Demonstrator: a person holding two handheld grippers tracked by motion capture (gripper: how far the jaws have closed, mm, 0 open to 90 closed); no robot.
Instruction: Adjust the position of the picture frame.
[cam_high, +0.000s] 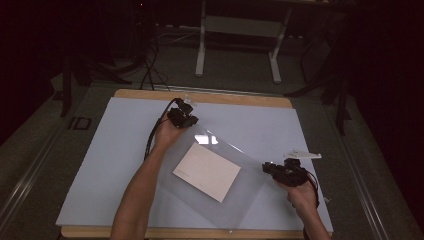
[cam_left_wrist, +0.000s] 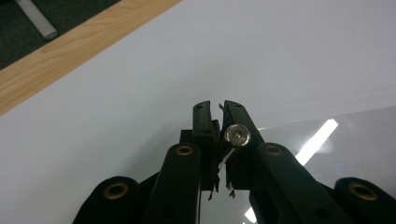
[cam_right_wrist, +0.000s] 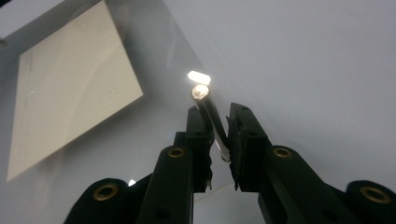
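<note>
2 grippers are working at opposite corners of a clear, rectangular plastic sleeve (cam_high: 220, 175) that is lying on the pale blue sheet covering the wooden counter (cam_high: 200, 96). Inside or under the sleeve, a cream rectangular card (cam_high: 207, 171) is sitting slightly left of centre; which of the 2 it is cannot be told.

The left gripper (cam_high: 183, 118) is holding the far left corner of the sleeve. In the left gripper view, its fingers (cam_left_wrist: 232, 122) are standing nearly closed, with only a sliver of gap, and the thin edge of the plastic seems to be running between them, so they are judged to be pinching it.

The right gripper (cam_high: 274, 169) is sitting at the near right edge. In the right gripper view its fingers (cam_right_wrist: 243, 133) are standing a little apart, and a thin film edge is passing between them, lying against the left finger; whether they are truly clamping it cannot be told.

Judging by this, the step in hand is taking hold of the sleeve at 2 diagonal corners, probably to lift, straighten or open it. The next move is calling for the right fingers to close firmly on the film, then for both hands to be rising together, keeping the sheet taut so the card is not sliding out.
</note>
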